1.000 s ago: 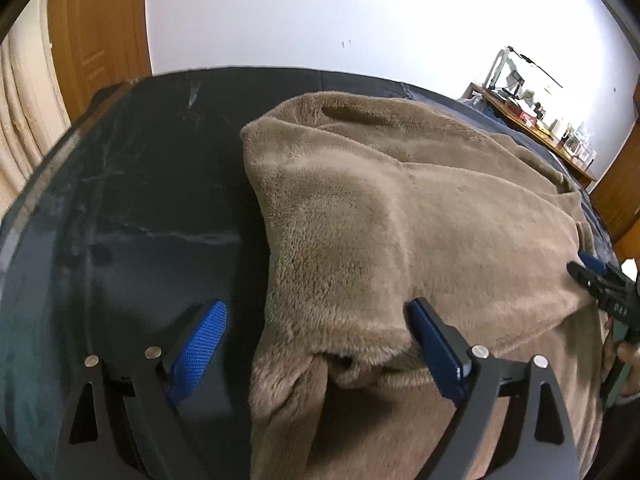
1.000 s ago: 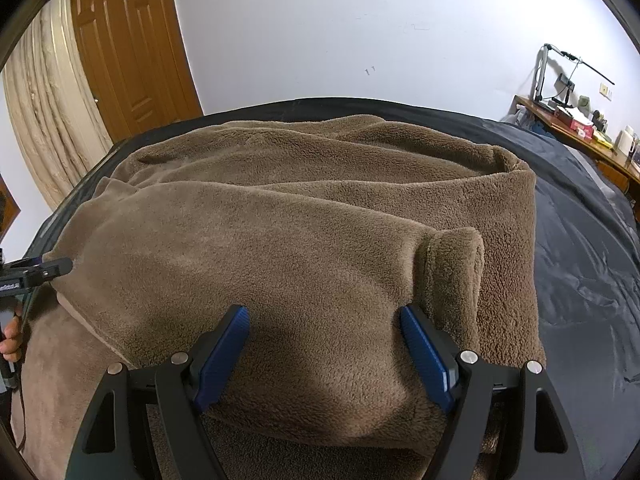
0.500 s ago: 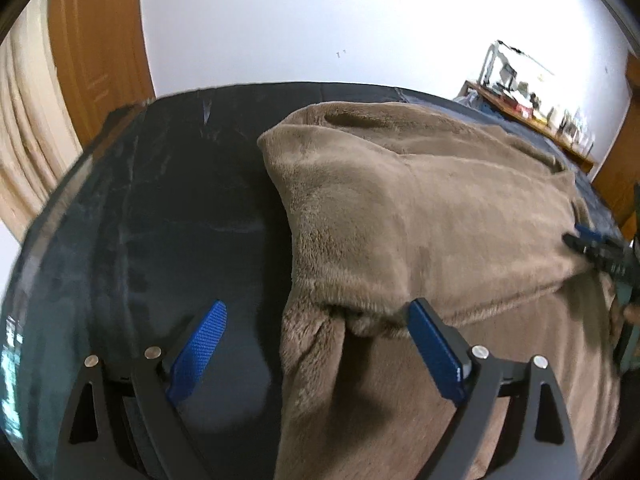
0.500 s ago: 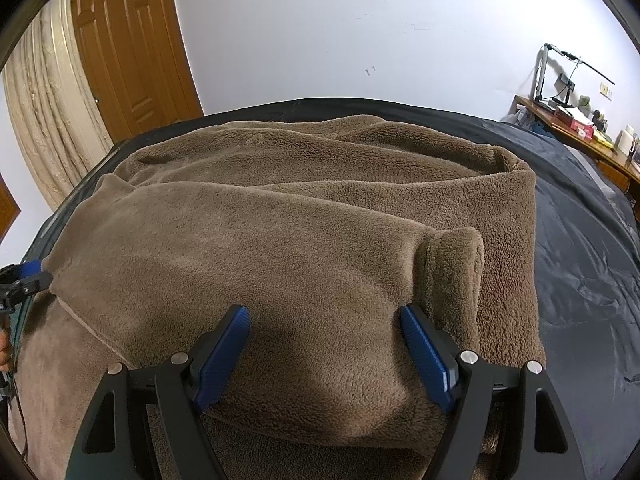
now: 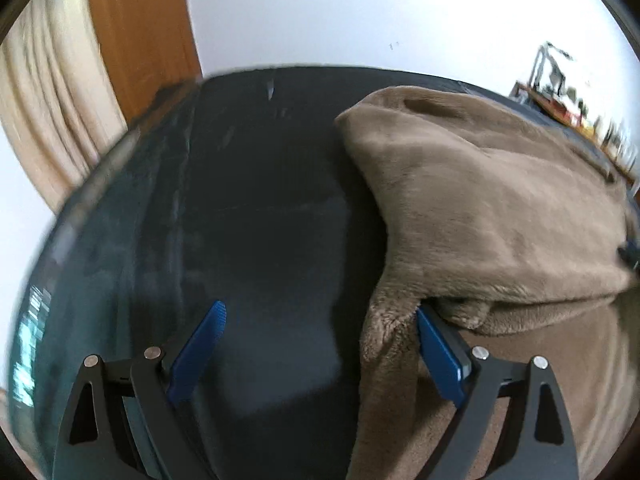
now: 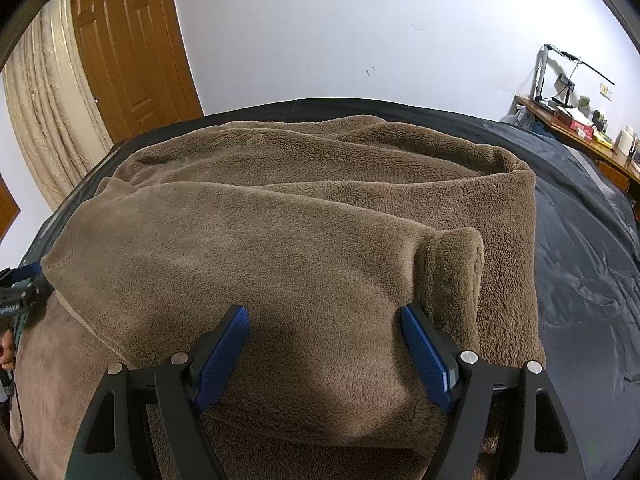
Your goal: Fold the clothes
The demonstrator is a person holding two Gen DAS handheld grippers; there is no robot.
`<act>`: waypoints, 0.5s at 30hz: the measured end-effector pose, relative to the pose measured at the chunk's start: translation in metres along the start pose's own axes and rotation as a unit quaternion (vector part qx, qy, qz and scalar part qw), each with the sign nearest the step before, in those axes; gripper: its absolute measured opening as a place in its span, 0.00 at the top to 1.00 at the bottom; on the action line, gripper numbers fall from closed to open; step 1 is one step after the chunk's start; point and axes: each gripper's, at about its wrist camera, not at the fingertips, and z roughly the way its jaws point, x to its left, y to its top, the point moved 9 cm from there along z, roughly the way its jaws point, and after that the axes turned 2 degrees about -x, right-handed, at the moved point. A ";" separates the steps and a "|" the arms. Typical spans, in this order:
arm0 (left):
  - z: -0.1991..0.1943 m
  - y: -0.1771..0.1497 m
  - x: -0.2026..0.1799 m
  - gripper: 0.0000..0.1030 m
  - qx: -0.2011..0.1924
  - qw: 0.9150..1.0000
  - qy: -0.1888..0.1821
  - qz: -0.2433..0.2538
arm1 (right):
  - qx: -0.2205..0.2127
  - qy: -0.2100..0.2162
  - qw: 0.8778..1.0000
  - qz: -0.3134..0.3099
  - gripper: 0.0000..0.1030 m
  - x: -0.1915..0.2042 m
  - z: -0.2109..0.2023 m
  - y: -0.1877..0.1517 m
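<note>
The brown fleece garment (image 6: 304, 248) lay partly folded on the dark bed (image 6: 592, 272), one layer doubled over the lower one. Over the last second the left claw (image 5: 320, 352) had slid sideways off the cloth, so mostly bare bed lay between its open jaws, with only the folded edge against its right pad. The right claw (image 6: 326, 352) had stayed put, open and empty over the fold. That fold looked set; the next one probably awaited a fresh grasp.

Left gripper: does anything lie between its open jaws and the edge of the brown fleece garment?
Nothing visible does. The left gripper is open over the dark bed cover, and the brown fleece garment already reaches its right-hand finger.
</note>
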 end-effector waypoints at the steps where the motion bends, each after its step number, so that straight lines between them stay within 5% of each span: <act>1: 0.000 0.000 0.001 0.08 -0.001 1.000 0.001 -0.002 | 0.000 0.000 1.000 0.000 0.22 0.000 0.000 0.000; 15: -0.007 0.001 -0.002 0.08 -0.016 0.999 0.040 0.017 | 0.000 0.000 1.000 0.000 0.22 0.000 -0.001 0.000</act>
